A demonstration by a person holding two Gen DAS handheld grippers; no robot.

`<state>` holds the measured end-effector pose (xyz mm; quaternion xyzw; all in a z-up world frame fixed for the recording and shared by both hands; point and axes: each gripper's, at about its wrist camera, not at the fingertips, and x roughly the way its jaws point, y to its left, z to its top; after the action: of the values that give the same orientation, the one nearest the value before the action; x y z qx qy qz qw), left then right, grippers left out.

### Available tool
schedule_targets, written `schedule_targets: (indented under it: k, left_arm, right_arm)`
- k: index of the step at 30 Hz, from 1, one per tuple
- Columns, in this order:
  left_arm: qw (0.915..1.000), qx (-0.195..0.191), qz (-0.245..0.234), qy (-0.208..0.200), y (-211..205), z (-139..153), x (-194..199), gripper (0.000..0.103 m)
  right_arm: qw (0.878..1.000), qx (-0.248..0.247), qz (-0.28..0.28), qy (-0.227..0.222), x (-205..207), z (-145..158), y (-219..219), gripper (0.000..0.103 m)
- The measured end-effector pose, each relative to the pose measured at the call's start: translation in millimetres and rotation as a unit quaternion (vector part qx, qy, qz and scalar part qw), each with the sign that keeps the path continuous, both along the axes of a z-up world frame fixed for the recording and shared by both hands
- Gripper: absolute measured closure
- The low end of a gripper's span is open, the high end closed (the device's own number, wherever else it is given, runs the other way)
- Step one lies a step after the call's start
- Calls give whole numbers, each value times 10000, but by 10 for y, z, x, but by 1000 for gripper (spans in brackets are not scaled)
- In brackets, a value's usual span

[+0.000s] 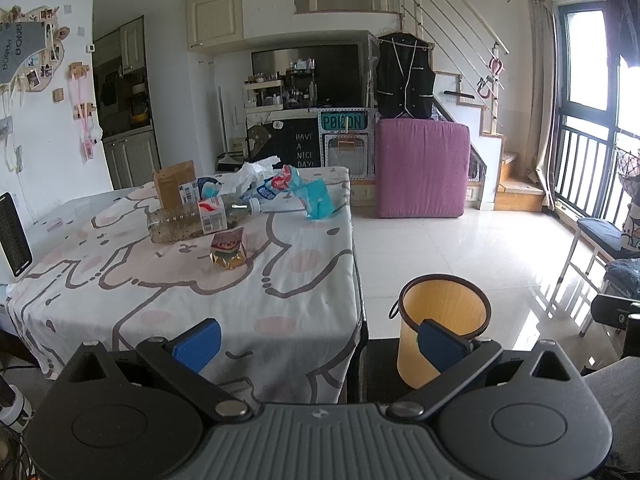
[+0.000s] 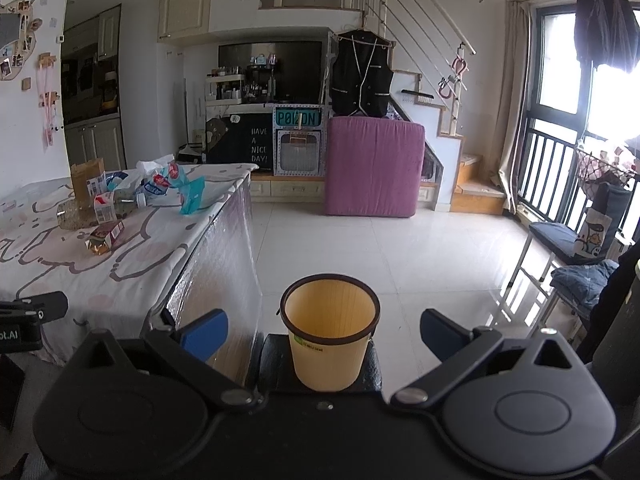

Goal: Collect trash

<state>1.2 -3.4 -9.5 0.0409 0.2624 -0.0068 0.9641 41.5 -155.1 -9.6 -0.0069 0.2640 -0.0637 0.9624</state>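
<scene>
A pile of trash lies on the table [image 1: 192, 292]: a clear plastic bottle [image 1: 188, 220] on its side, a small gold and red carton [image 1: 228, 250], a brown cardboard box [image 1: 174, 184], teal wrappers [image 1: 316, 196] and white tissue [image 1: 252, 172]. The pile also shows in the right wrist view [image 2: 120, 196]. An orange waste bin [image 1: 440, 332] with a dark rim stands on a black stool beside the table; it also shows in the right wrist view [image 2: 330, 340]. My left gripper [image 1: 320, 342] is open and empty over the table's near edge. My right gripper [image 2: 324, 334] is open and empty, behind the bin.
The table wears a white cloth with pink cartoon prints. A purple mattress [image 1: 422, 168] leans by the stairs. A chair with dark cushions [image 2: 560, 240] stands by the window at right. A dark tablet [image 1: 12, 236] stands at the table's left edge.
</scene>
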Motion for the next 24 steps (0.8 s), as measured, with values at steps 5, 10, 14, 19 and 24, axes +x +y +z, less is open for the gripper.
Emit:
schedule_targets:
  k: [5, 10, 14, 19, 24]
  left_arm:
    - [9999, 55, 61, 96, 45, -135, 176, 0]
    - [9995, 86, 125, 269, 34, -230, 319, 0]
    - [9990, 84, 124, 424, 20, -299, 454, 0]
    - [9980, 122, 222, 581, 67, -368, 808, 0]
    - [9969, 107, 452, 636, 166, -409, 1141, 0]
  right_arm:
    - [9999, 47, 5, 109, 96, -79, -87, 0]
    - [9996, 100, 3, 259, 243, -180, -123, 0]
    - [9991, 126, 33, 404, 404, -273, -176, 0]
    - [9985, 185, 13, 519, 656, -394, -223, 0]
    - [9980, 244, 17, 591, 991, -487, -242, 0]
